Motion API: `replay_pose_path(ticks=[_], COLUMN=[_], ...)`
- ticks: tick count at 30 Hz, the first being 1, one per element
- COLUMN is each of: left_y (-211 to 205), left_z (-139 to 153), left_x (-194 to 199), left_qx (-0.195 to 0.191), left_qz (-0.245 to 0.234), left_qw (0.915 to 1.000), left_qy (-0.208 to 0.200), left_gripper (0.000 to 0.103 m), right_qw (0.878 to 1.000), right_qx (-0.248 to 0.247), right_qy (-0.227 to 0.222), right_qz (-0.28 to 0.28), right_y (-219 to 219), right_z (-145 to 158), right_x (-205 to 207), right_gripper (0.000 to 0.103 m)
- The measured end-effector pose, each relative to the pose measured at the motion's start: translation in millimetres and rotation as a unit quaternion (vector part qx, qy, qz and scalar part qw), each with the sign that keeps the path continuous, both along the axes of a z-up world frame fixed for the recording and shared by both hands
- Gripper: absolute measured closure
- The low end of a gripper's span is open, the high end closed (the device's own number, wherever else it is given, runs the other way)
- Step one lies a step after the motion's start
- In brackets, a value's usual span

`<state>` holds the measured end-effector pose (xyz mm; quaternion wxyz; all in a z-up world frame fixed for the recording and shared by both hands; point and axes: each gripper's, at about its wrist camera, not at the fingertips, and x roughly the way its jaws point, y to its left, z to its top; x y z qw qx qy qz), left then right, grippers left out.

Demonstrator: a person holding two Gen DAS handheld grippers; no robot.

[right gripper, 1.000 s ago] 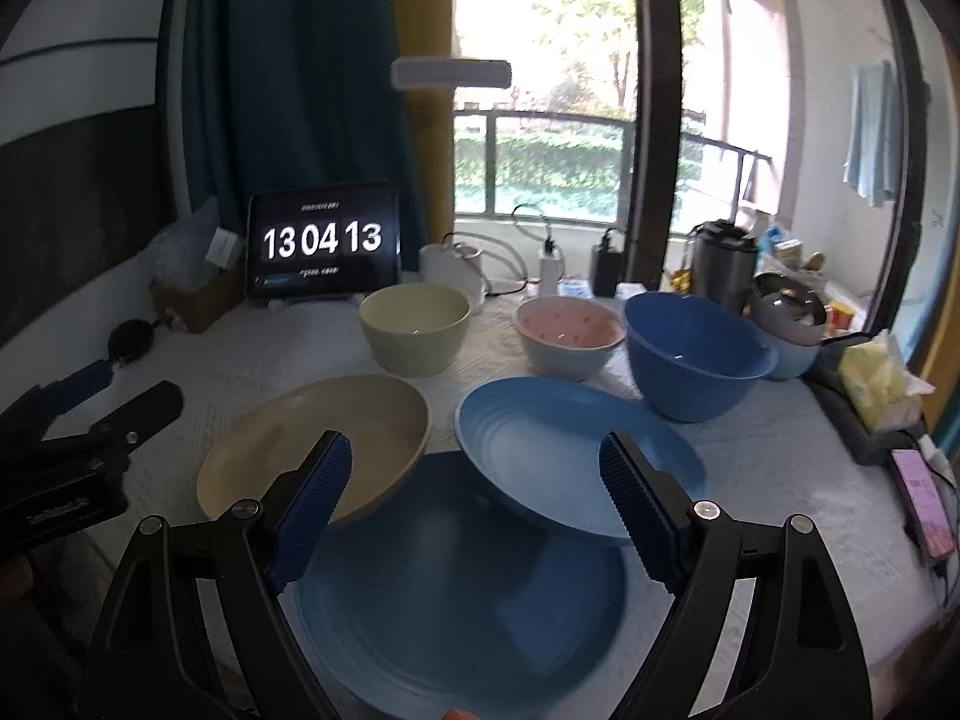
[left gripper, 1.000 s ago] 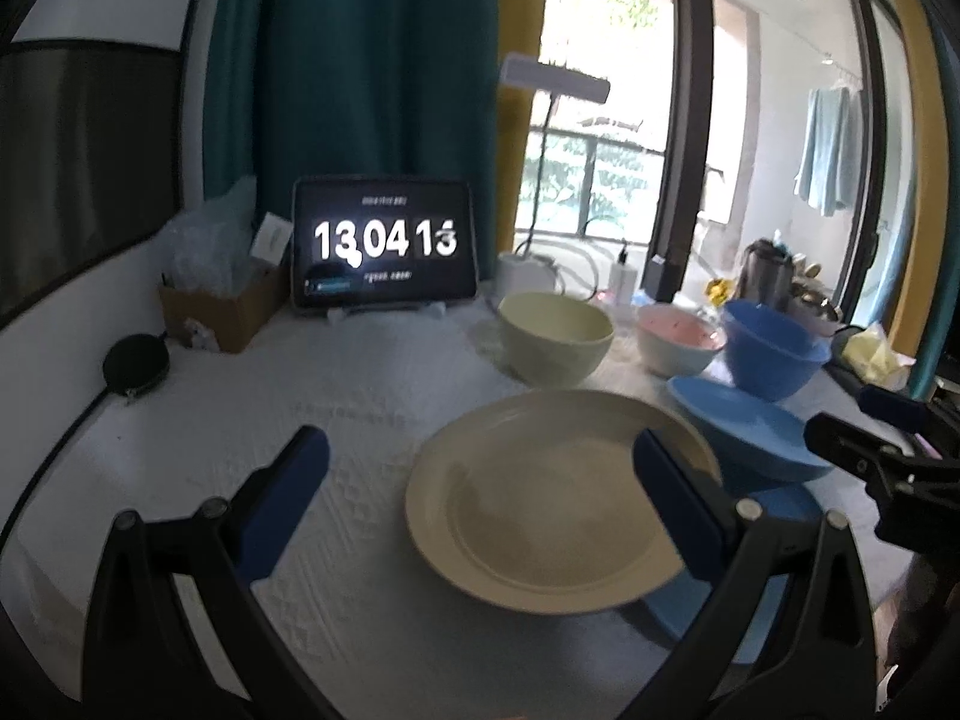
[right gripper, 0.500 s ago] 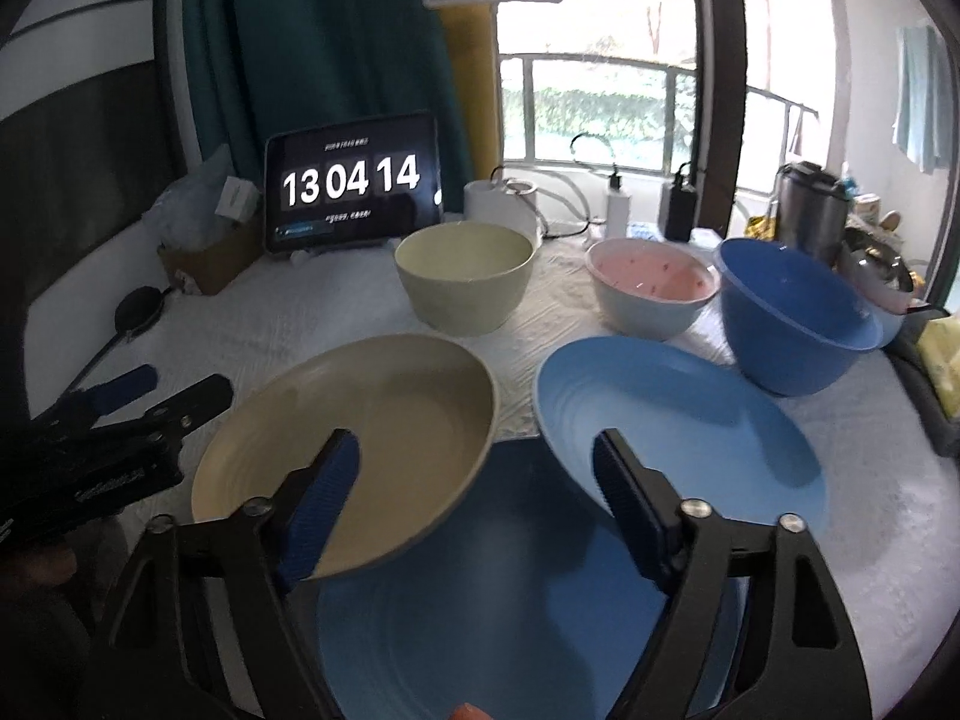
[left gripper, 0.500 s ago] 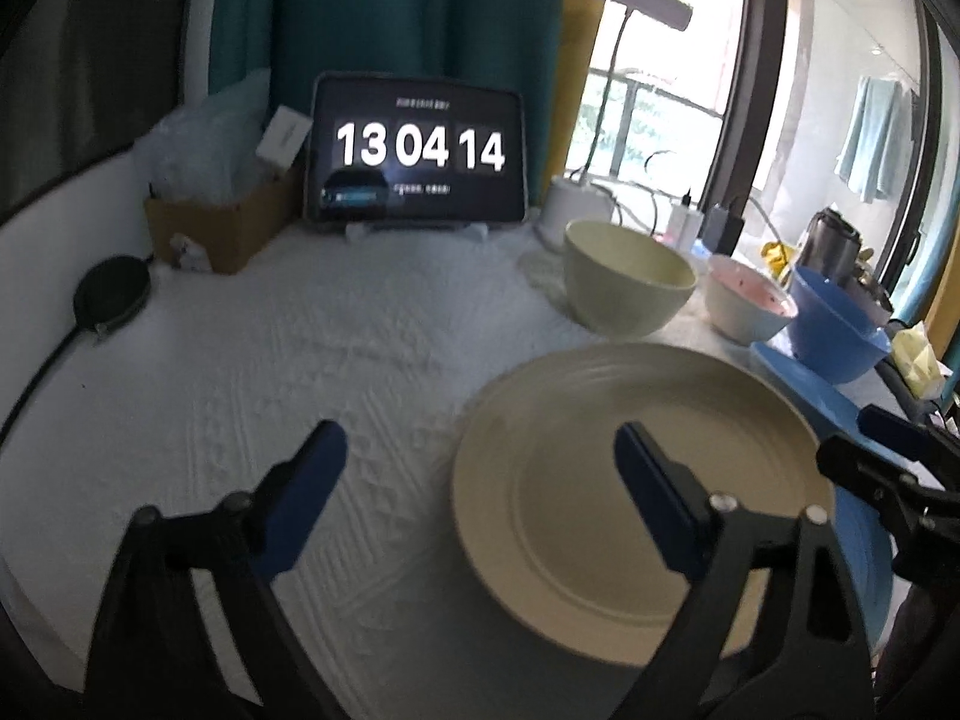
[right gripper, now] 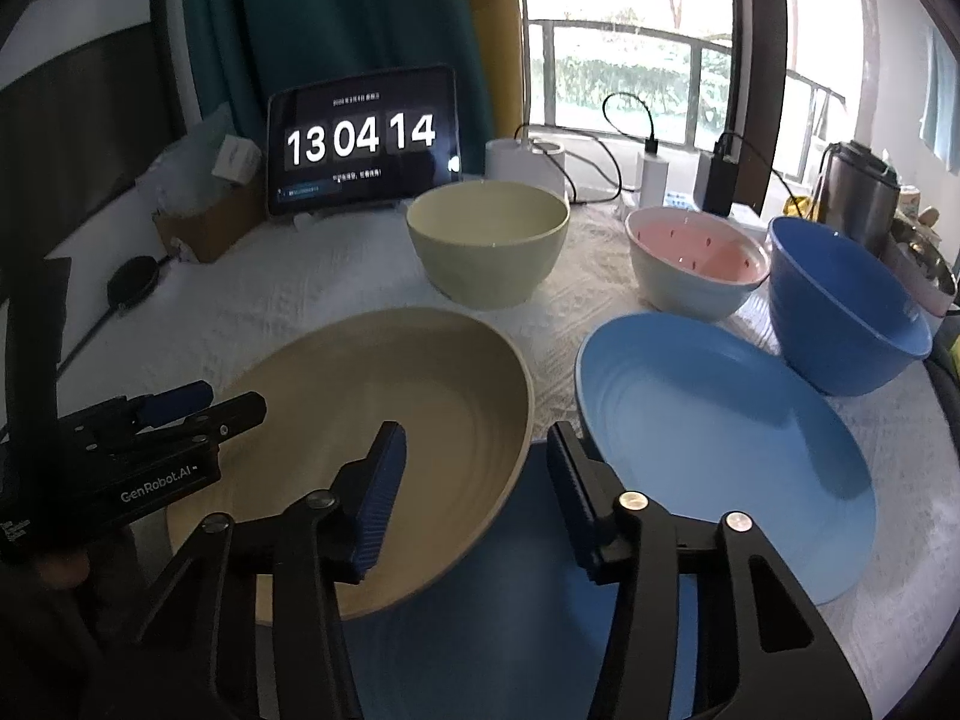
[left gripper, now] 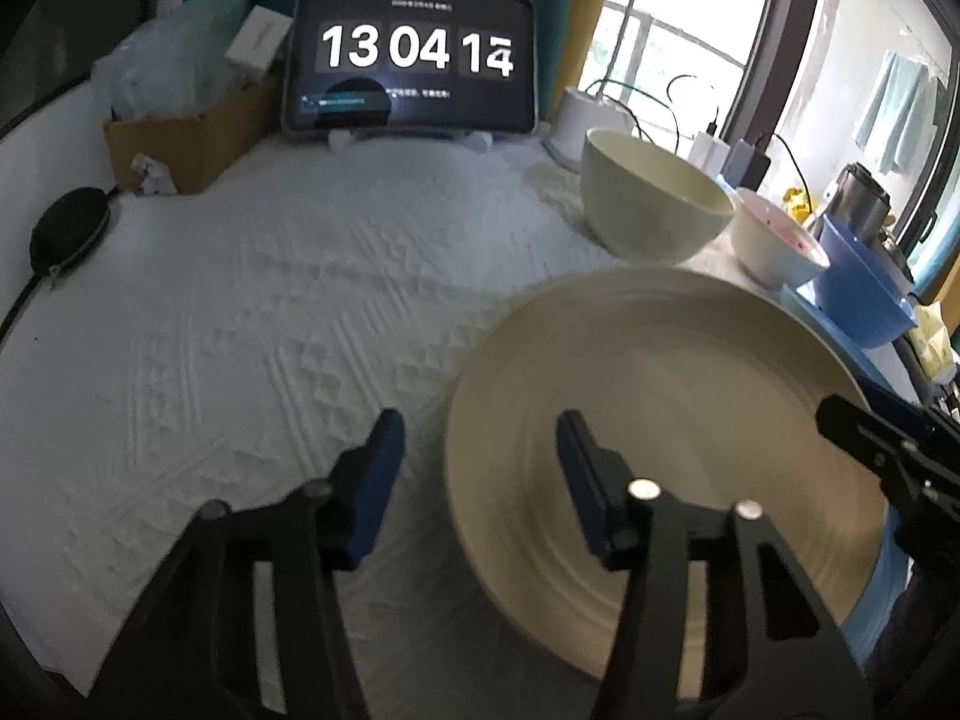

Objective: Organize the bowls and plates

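Observation:
A cream plate [left gripper: 690, 408] lies on the white cloth, its right part resting on a dark blue plate [right gripper: 510, 600]. My left gripper [left gripper: 477, 450] straddles the cream plate's left rim, jaws closing, and its pads do not press on it. My right gripper [right gripper: 474, 462] straddles the cream plate's [right gripper: 384, 420] right rim above the dark blue plate, jaws also closing with a gap left. The left gripper [right gripper: 231, 402] shows at that plate's far side. A light blue plate [right gripper: 720, 432] leans on the dark blue one. Behind stand a cream bowl [right gripper: 489, 240], a pink bowl [right gripper: 696, 258] and a blue bowl [right gripper: 840, 312].
A tablet showing a clock [left gripper: 414, 60] stands at the back, with a cardboard box [left gripper: 180, 138] and a black pouch [left gripper: 69, 234] to its left. A lamp base, chargers with cables and a steel kettle [right gripper: 858, 192] line the window side. White cloth [left gripper: 270, 330] lies left of the plates.
Both grippers have come down and forward onto the cream plate's opposite rims, and their jaws have narrowed from wide open. The dishes have not moved.

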<state>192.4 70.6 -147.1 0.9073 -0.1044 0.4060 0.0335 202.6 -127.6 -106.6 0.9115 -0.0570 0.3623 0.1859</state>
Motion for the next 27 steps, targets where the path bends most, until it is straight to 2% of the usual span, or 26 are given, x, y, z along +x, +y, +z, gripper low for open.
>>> replay_pose_path(ticks=[4, 9, 27], left_y=[-4.6, -2.7, -13.8], left_z=[-0.9, -0.5, 20.1], left_x=[-0.1, -2.8, -37.8], left_qx=[0.006, 0.001, 0.001], left_qz=[-0.007, -0.002, -0.009], left_qw=[0.9999, 1.0, 0.9997], left_qy=[0.006, 0.007, -0.022], left_gripper=[0.065, 0.068, 0.069], right_qw=[1.0, 1.0, 1.0], right_qx=[-0.006, -0.012, -0.002], right_qy=[0.006, 0.003, -0.021], right_qz=[0.001, -0.005, -0.014], right_y=[2.4, 1.2, -11.6], right_z=[-4.9, -4.5, 12.4], right_x=[0.4, -0.7, -28.6], right_gripper=[0.061, 0.077, 0.077])
